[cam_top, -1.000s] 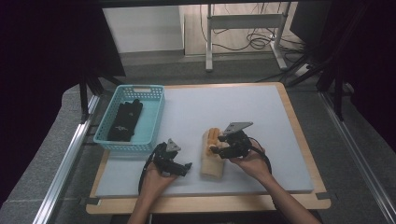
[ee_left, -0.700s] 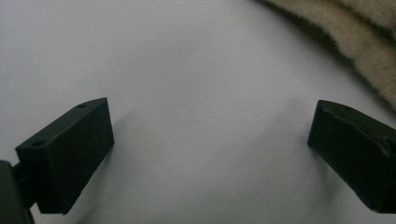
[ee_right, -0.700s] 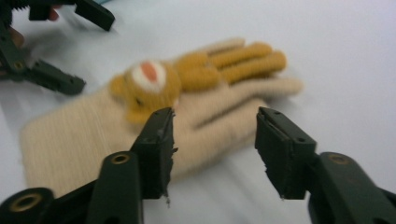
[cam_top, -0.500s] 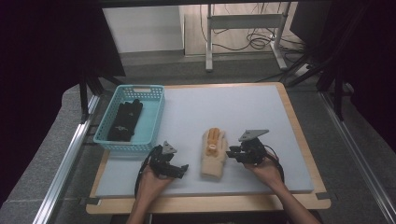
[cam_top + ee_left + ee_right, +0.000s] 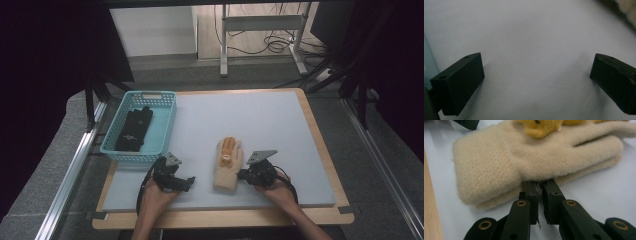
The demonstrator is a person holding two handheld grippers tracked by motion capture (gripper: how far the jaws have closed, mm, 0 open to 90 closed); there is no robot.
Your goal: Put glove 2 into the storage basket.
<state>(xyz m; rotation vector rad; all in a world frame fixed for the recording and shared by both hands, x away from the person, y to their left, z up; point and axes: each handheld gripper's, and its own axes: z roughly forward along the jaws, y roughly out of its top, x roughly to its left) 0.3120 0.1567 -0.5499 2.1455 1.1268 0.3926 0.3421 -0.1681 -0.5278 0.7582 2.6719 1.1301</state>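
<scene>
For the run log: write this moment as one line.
left gripper: open, on mat | right gripper: shut at edge of beige gloves | black gloves: in basket

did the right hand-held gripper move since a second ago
Yes. The right hand-held gripper has pulled back from over the beige glove to its right edge, toward the near wooden table rim, jaws shut.

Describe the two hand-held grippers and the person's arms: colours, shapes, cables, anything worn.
Both are black. The left hand-held gripper has blocky, flat-faced jaws; the right hand-held gripper has narrower jaws on linkage arms with brass-coloured pivot rings. In the high view each carries a grey three-cornered plate and trails a looping black cable. The forearms show no sleeves or gloves.
</scene>
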